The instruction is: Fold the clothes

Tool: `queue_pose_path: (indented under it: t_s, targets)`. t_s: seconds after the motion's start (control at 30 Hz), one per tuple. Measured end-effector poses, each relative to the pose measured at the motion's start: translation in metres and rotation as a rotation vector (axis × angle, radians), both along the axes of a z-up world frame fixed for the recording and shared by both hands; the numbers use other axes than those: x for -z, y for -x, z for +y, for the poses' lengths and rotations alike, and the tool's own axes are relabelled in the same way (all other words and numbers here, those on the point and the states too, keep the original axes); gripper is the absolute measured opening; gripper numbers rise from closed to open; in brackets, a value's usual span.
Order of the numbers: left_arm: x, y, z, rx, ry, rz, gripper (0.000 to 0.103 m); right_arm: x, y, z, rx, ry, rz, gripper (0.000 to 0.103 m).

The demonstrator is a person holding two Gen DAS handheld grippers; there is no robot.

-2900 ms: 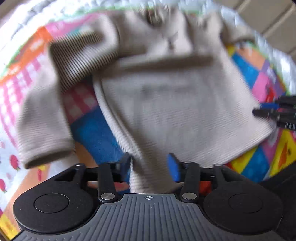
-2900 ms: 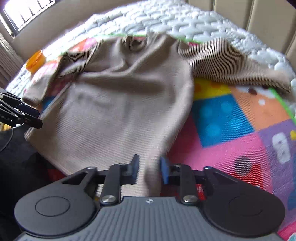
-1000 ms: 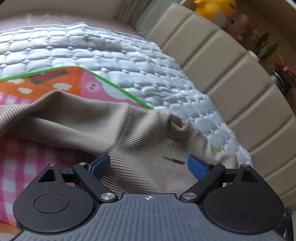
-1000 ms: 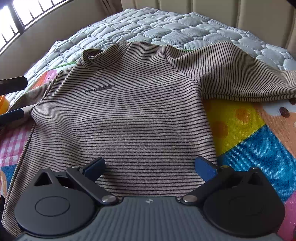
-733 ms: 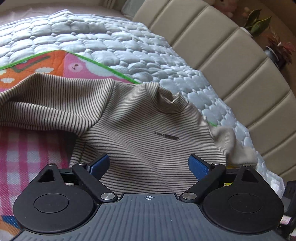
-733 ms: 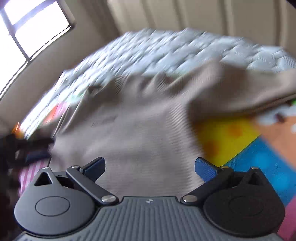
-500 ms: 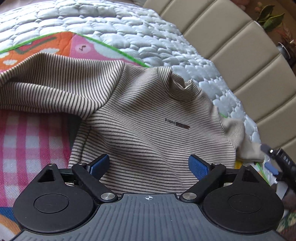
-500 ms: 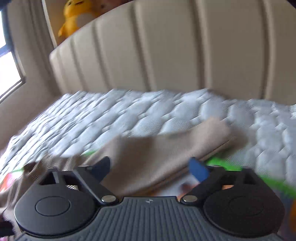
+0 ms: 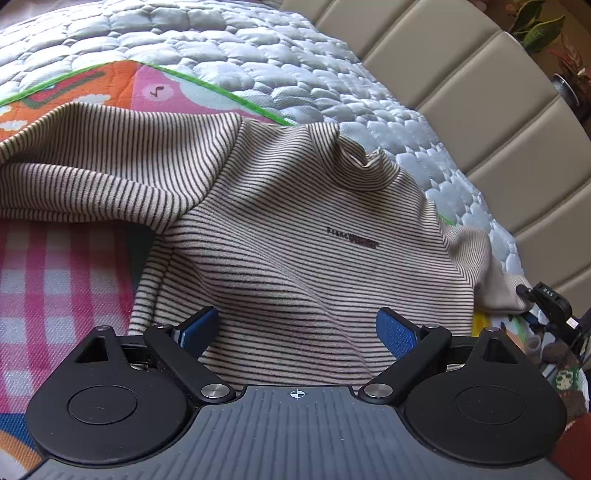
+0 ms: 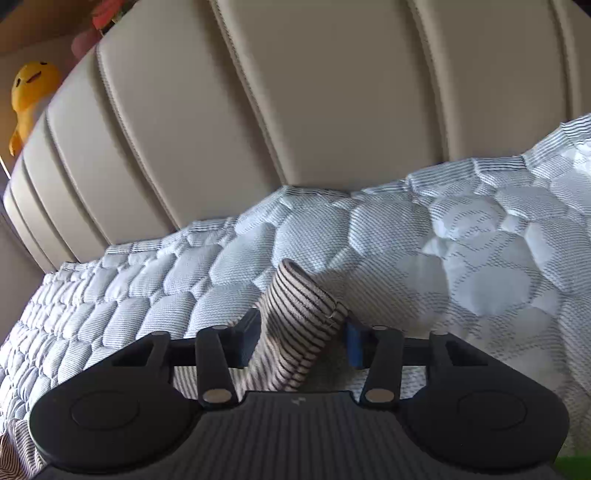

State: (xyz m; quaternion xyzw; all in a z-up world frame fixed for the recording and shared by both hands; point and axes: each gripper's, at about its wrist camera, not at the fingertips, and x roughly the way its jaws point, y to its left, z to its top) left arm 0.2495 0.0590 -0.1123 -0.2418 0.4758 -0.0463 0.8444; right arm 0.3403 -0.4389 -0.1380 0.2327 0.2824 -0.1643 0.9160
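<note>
A beige long-sleeved shirt [image 9: 295, 221] with thin dark stripes lies face up on a colourful play mat [image 9: 55, 277], collar [image 9: 351, 147] toward the headboard. My left gripper [image 9: 297, 321] hovers open above the shirt's body, with nothing between its pads. One sleeve [image 9: 110, 173] stretches away to the left. The other sleeve's cuff [image 10: 295, 317] stands up between the jaws of my right gripper [image 10: 301, 341], which are closing. The left pad touches the cuff and a narrow gap shows at the right pad. In the left wrist view the right gripper's [image 9: 546, 299] tip shows at that sleeve's end.
The mat lies on a quilted pale blue mattress [image 10: 443, 240]. A padded beige headboard [image 10: 332, 92] rises close behind it. A yellow plush toy [image 10: 29, 92] sits on top at the far left. Potted plants [image 9: 543, 26] stand behind the headboard.
My right gripper swung from over the shirt's body out to the right sleeve's end, rolled, and its jaws narrowed around the cuff. My left gripper sank slightly toward the shirt, still open.
</note>
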Motion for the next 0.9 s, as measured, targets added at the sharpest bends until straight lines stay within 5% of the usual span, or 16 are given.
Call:
queue_pose_path:
  t_s: [0.1,0.23,0.47,0.63,0.9]
  targets:
    - [-0.002,-0.002,0.004,-0.025,0.008,-0.007,0.095,-0.016,-0.003,0.024,-0.082,0.103,-0.031,0.011]
    - [-0.012,0.000,0.013,-0.081,-0.019,-0.046,0.094,-0.048,-0.002,0.064,-0.213,0.238,-0.087,0.009]
    - [-0.042,0.014,0.064,-0.293,-0.040,-0.116,0.093,-0.143,0.033,0.173,-0.479,0.290,-0.278,0.008]
    - [-0.042,0.022,0.110,-0.435,0.057,-0.089,0.093,-0.204,0.050,0.241,-0.609,0.314,-0.394,0.008]
    - [-0.049,0.038,0.144,-0.561,0.115,-0.114,0.094,-0.179,0.050,0.350,-0.785,0.409,-0.294,0.008]
